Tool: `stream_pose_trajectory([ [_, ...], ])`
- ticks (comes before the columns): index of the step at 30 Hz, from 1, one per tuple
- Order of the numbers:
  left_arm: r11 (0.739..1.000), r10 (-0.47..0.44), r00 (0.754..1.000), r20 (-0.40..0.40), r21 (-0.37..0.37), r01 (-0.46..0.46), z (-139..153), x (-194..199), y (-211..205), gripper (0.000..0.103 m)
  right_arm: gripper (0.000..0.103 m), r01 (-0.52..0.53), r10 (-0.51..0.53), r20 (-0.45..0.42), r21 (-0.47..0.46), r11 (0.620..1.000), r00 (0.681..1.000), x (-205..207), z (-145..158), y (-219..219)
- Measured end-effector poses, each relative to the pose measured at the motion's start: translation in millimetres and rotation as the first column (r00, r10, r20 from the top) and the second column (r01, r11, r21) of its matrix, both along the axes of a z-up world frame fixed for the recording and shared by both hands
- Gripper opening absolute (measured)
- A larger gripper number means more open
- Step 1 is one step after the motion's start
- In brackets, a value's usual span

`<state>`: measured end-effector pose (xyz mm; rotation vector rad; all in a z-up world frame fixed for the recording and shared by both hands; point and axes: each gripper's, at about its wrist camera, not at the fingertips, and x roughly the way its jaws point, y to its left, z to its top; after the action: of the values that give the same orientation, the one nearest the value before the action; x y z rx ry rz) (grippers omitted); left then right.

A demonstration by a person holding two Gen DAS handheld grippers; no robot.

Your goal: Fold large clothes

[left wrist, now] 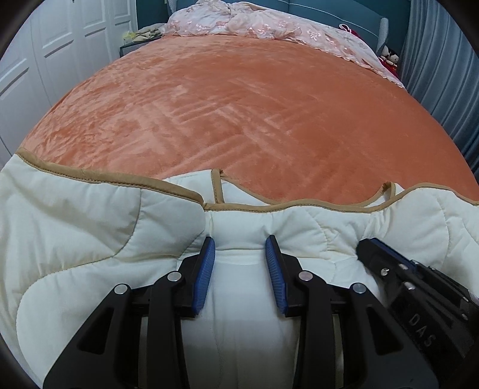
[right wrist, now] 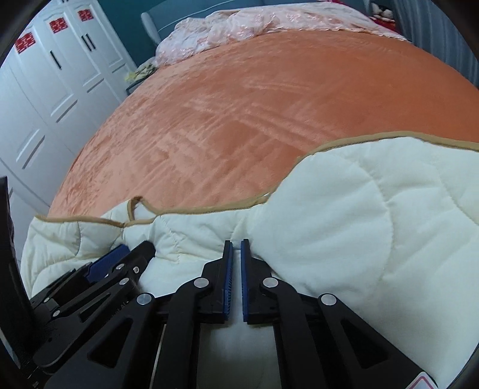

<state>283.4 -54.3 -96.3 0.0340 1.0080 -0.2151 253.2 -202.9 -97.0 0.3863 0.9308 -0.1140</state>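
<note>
A cream quilted garment with tan trim (left wrist: 89, 215) lies at the near edge of an orange plush bedspread (left wrist: 239, 113); white wardrobe doors (right wrist: 45, 98) stand beside. The left gripper (left wrist: 239, 248) is spread wide over the garment. The right gripper (right wrist: 236, 254) is nearly closed, pinching a fold.

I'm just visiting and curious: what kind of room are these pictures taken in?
Most likely a bedroom. A wide bed with an orange cover fills the view, a rumpled pink bedspread lies at its head, and a white wardrobe stands alongside. A cream quilt lies at the near edge.

Under the black, blue-padded tongs (left wrist: 240, 242) lies a cream quilted garment (left wrist: 89, 227) with tan trim; beyond them, an orange plush bed (left wrist: 239, 104) and pink floral bedding (left wrist: 269, 27).
</note>
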Motion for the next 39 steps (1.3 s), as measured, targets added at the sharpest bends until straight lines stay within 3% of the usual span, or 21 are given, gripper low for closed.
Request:
stream_pose_trajectory([
  [2,0.999,0.03,0.999,-0.023,-0.02,-0.03,10,5,9,0.036,0.007,0.122,-0.117,0.099,-0.046,0.991,0.988,-24,26,-13],
  [4,0.992,0.116,0.993,-0.013,-0.052,-0.116,30,3,31,0.034,0.013,0.155,-0.143,0.163,-0.061,0.986,0.976,-46,50,-22],
  [6,0.98,0.185,0.982,0.027,-0.083,-0.182,56,-9,57,0.035,0.013,0.099,-0.086,0.147,-0.086,0.991,0.985,-64,63,-22],
  [9,0.983,0.158,0.985,0.066,-0.101,-0.151,83,-40,74,0.041,0.013,-0.018,0.029,0.111,-0.099,0.995,0.993,-91,69,-11],
  [11,0.986,0.107,0.993,0.05,-0.136,-0.1,89,-63,75,0.044,0.021,-0.079,0.084,0.087,-0.063,0.995,0.993,-105,67,-1],
  [13,0.986,0.057,0.998,0.023,-0.156,-0.053,85,-86,70,0.044,0.037,-0.1,0.102,0.068,-0.024,0.995,0.992,-117,61,11],
  [15,0.988,0.028,1.0,-0.006,-0.152,-0.028,74,-105,62,0.044,0.037,-0.113,0.112,0.051,0.012,0.994,0.992,-126,55,23],
  [18,0.993,0.012,0.999,-0.039,-0.121,-0.017,55,-123,53,0.043,0.037,-0.129,0.129,-0.008,-0.01,0.992,0.992,-133,41,38],
  [22,0.998,0.004,1.0,0.0,-0.059,-0.004,45,-134,45,0.044,0.035,-0.151,0.148,-0.048,-0.074,0.986,0.988,-134,29,48],
  [26,0.999,0.016,1.0,-0.002,-0.05,-0.016,32,-134,45,0.044,0.035,-0.166,0.158,-0.078,-0.117,0.979,0.984,-130,17,53],
  [33,1.0,0.014,0.998,0.054,0.022,-0.015,21,-139,33,0.044,0.035,-0.167,0.159,-0.063,-0.166,0.972,0.985,-134,7,56],
  [39,0.997,0.069,0.997,0.037,-0.036,-0.067,33,-137,42,0.045,0.035,-0.155,0.15,-0.049,-0.128,0.98,0.987,-130,8,50],
])
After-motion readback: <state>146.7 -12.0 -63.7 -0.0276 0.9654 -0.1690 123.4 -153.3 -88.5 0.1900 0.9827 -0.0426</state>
